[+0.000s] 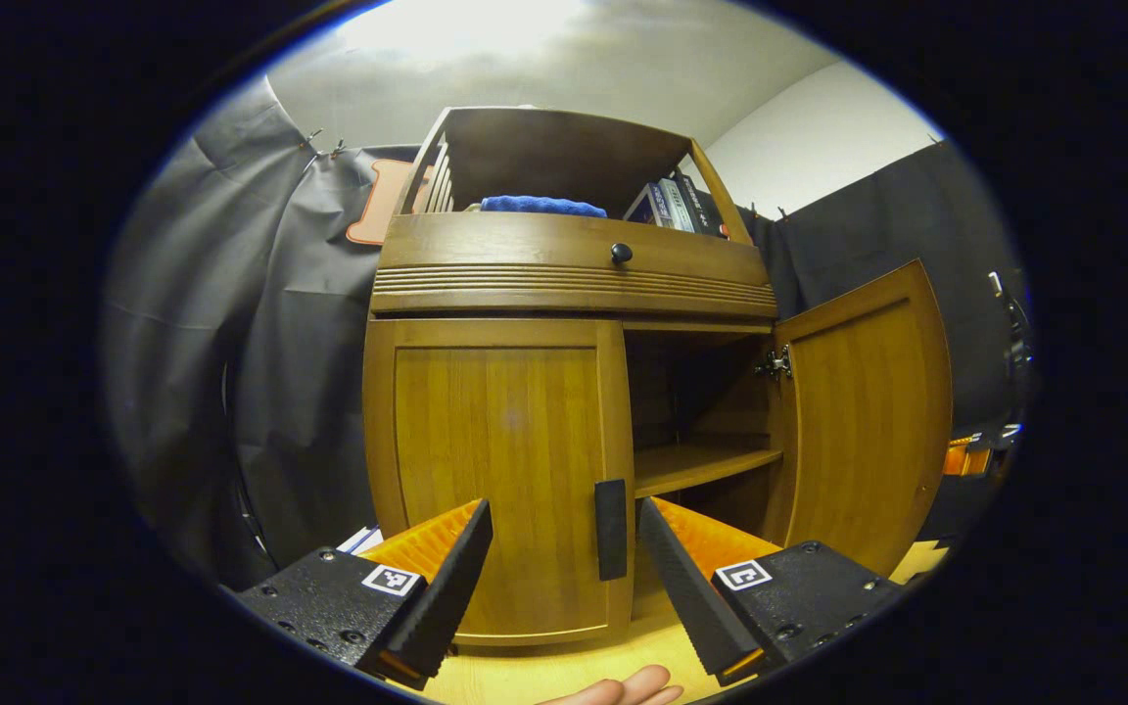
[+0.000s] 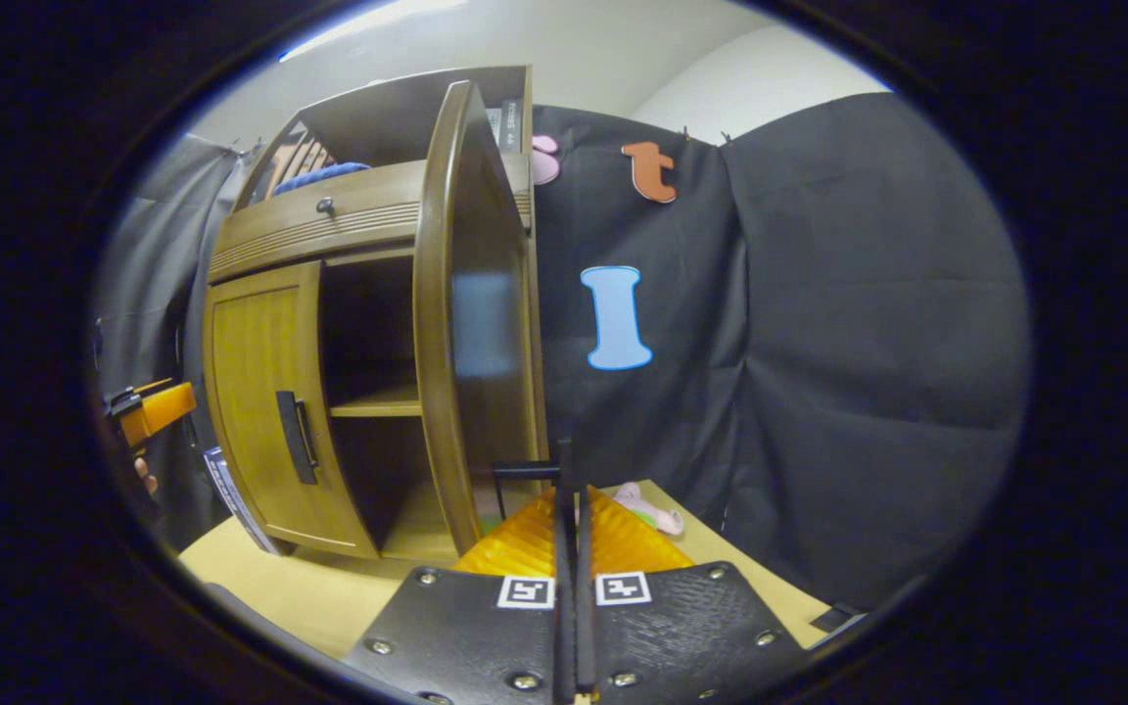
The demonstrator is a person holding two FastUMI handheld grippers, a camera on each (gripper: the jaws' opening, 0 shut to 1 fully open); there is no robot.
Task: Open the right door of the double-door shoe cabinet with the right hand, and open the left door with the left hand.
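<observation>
The wooden shoe cabinet (image 1: 486, 431) faces me in the left gripper view. Its left door (image 1: 495, 460) is closed, with a dark flat handle (image 1: 610, 529) on its right edge. My left gripper (image 1: 564, 509) is open, one finger on each side of that handle and short of touching it. The right door (image 1: 868, 411) stands swung out; the right gripper view has it edge-on (image 2: 471, 313). My right gripper (image 2: 569, 460) is shut on the right door's handle (image 2: 523, 470). The left gripper (image 2: 158, 411) also appears far left in that view.
Above the doors are a drawer with a round knob (image 1: 621, 253), a blue cloth (image 1: 542, 206) and some books (image 1: 672, 204). An inner shelf (image 1: 701, 465) is exposed. A pink object (image 2: 652, 509) lies on the wooden floor by the black cloth. Fingertips (image 1: 623, 690) peek in below.
</observation>
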